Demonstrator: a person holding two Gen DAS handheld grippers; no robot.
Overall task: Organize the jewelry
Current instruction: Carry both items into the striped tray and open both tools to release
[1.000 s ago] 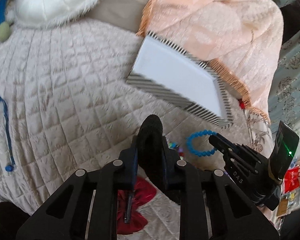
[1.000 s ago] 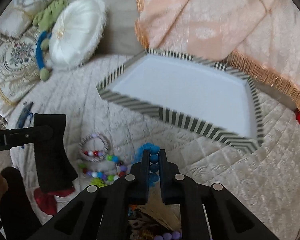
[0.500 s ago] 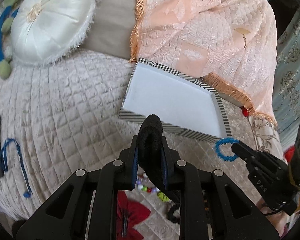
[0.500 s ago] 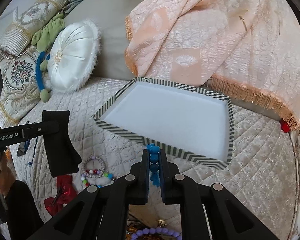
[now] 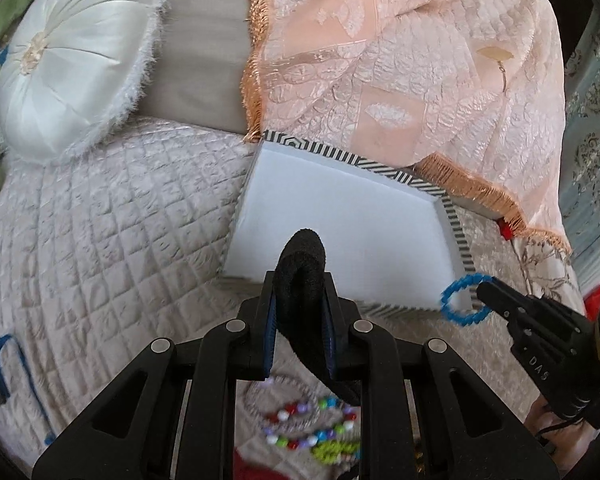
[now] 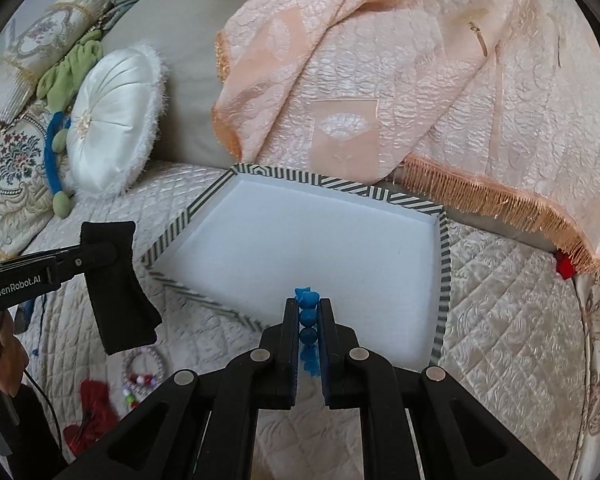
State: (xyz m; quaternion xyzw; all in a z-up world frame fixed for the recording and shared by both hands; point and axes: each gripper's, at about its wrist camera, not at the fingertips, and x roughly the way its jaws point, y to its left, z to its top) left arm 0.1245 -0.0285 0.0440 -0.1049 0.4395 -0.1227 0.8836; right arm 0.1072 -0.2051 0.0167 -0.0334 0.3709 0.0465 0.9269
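The left black two-finger gripper (image 5: pixel 299 304) is clamped on a folded black fabric piece (image 5: pixel 302 268), its jaws pressed against both sides, pointing forward and slightly down. The right black two-finger gripper (image 6: pixel 309 312) has its jaws nearly together, pinching a blue beaded bracelet (image 6: pixel 308 320) between the fingers, and sits to the right of the left one, at about the same height

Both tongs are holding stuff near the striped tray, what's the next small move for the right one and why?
Probably ease the right tongs forward over the striped-rim white tray, then open: they grip the blue beaded bracelet at the tray's near edge, and its white floor looks bare.
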